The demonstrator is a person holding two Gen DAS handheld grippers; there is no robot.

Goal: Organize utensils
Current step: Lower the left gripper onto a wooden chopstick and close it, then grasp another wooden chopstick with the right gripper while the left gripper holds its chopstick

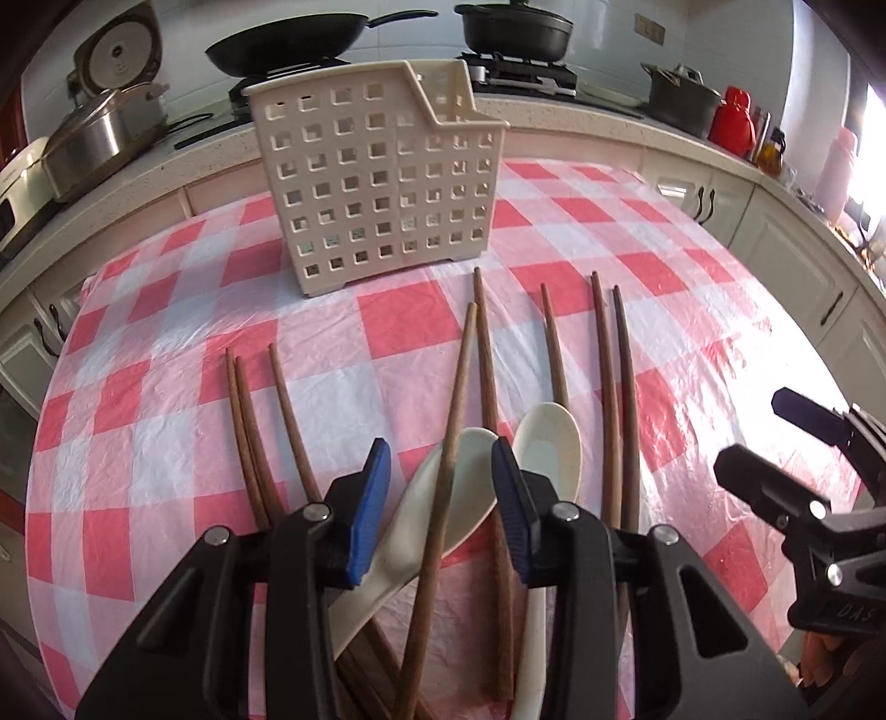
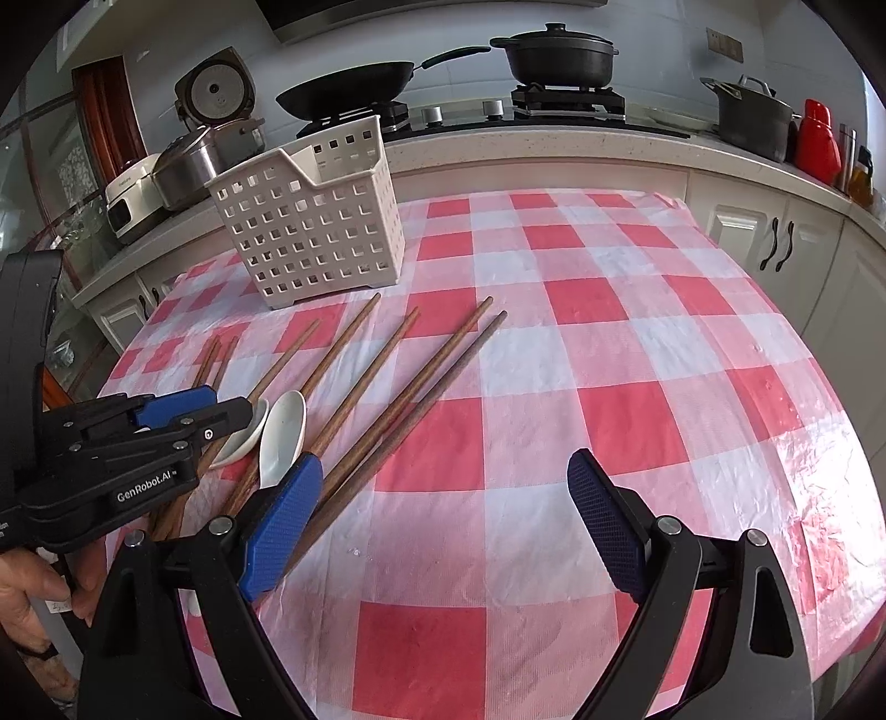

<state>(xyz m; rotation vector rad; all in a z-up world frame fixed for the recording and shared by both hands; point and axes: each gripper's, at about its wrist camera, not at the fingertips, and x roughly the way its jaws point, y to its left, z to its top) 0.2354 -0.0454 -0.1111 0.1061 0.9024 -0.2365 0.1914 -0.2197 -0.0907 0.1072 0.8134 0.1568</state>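
A cream perforated utensil basket (image 1: 376,188) stands upright at the far side of the checked table; it also shows in the right wrist view (image 2: 315,232). Several brown wooden chopsticks (image 1: 603,387) lie scattered on the cloth, with two white spoons (image 1: 548,448) among them. My left gripper (image 1: 443,498) is open, its fingers either side of a white spoon (image 1: 437,509) and one chopstick (image 1: 454,410) lying across it. My right gripper (image 2: 443,515) is open and empty above the cloth, to the right of the chopsticks (image 2: 410,399) and spoons (image 2: 282,437).
The table has a pink-and-white checked plastic cloth (image 2: 609,343). Behind it runs a counter with a stove, a black frying pan (image 1: 288,44), a black pot (image 1: 515,27), a rice cooker (image 1: 119,52), a red bottle (image 2: 818,138) and white cabinets.
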